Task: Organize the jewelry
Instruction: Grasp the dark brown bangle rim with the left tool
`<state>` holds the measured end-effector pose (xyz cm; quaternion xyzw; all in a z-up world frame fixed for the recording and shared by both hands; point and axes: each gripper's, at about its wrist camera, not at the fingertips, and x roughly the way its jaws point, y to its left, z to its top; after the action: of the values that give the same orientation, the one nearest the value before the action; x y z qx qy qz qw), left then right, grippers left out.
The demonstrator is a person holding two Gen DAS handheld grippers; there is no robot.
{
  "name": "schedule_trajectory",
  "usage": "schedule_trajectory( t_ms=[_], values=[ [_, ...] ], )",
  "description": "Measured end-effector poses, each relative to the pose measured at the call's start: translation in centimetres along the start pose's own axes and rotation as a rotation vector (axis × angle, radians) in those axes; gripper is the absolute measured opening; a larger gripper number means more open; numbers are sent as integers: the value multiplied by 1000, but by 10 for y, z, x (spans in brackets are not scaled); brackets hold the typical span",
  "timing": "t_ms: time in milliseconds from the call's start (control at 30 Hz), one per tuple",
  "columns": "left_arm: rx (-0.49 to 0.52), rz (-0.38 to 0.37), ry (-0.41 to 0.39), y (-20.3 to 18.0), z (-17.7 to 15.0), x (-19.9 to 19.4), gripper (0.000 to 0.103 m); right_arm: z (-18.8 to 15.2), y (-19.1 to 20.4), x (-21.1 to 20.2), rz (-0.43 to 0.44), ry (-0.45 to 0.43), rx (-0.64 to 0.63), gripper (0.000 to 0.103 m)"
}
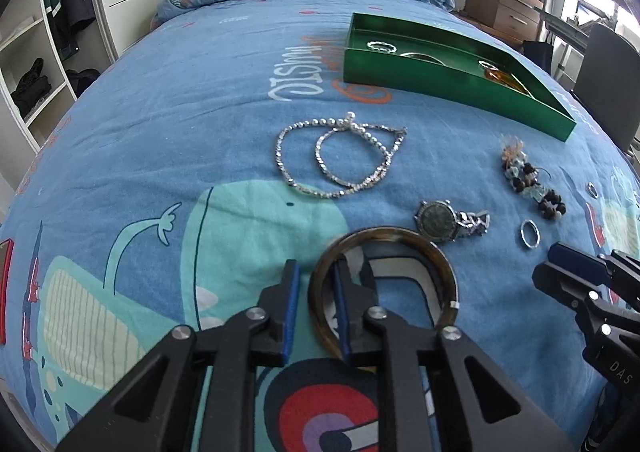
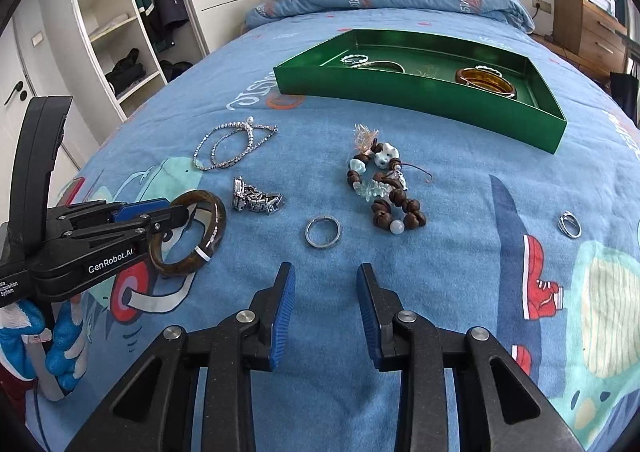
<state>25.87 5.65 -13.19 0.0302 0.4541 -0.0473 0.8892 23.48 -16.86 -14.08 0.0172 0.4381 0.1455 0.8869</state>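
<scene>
A brown bangle (image 1: 420, 248) with a silver band lies at the near edge of the blue bedspread. My left gripper (image 1: 318, 272) is shut on its left rim, one pad inside the ring and one outside; the right wrist view shows the bangle (image 2: 216, 224) tilted in the left gripper (image 2: 176, 210). My right gripper (image 2: 325, 268) is open with nothing between its pads, just short of a silver ring (image 2: 322, 232). A green tray (image 2: 400, 100) farther up the bed holds amber bangles (image 2: 486, 80) and silver bracelets (image 2: 356, 59).
Loose on the bedspread: silver and pearl necklaces (image 1: 340, 156), a watch (image 1: 440, 220), a bead bracelet (image 2: 388, 188), another ring (image 2: 569, 224). A gloved hand (image 2: 60, 340) holds the left gripper. Open wardrobe shelves (image 2: 116, 32) stand left, wooden drawers (image 2: 588, 32) right.
</scene>
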Motion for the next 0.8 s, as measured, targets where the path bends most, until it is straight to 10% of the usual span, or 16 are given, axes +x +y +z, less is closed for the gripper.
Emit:
schedule_trajectory(
  t_ms=[800],
  values=[
    [9, 115, -110, -19, -13, -42, 8, 7, 10, -26, -1, -58, -13, 20]
  ],
)
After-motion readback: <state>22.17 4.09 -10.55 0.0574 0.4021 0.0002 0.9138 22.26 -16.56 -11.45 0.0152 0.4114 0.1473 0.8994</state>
